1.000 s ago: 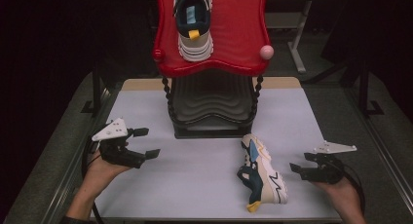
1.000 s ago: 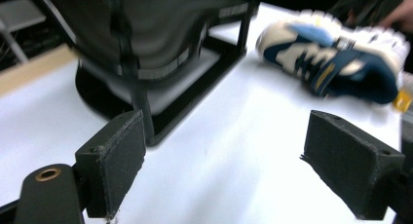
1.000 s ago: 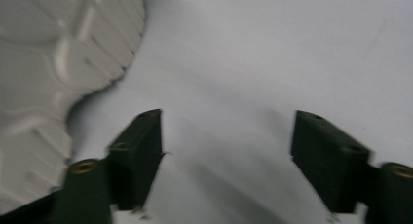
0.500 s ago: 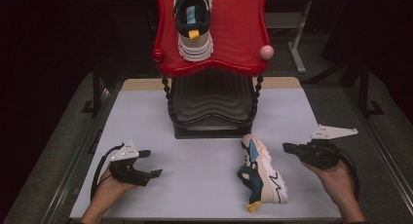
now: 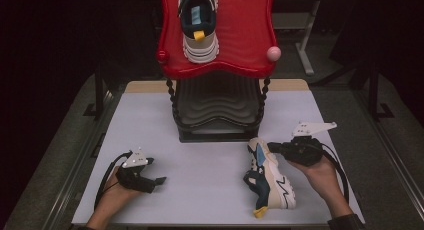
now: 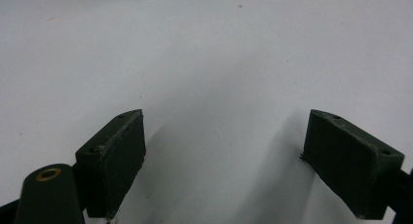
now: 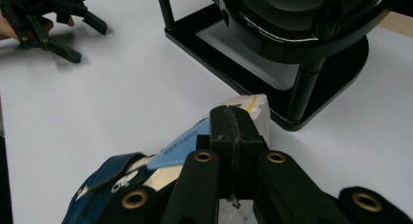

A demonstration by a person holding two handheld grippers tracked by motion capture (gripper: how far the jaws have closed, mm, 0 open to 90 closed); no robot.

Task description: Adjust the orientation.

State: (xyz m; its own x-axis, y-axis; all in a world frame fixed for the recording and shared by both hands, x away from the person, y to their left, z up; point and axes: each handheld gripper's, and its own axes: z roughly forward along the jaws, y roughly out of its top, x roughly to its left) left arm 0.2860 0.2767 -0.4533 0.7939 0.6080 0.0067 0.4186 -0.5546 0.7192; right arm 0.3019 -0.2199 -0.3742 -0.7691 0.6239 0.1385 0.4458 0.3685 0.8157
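I find one shoe (image 5: 199, 27) already on the red top shelf (image 5: 250, 37) of the rack (image 5: 217, 107). Its mate (image 5: 270, 177) lies before the rack base; my right gripper (image 7: 237, 136) is clamped on its tongue (not yet lifted). Left gripper (image 6: 224, 151) rests wide, empty.

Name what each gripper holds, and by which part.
The right gripper is shut above the sneaker, apparently holding nothing. The left gripper is open and empty.
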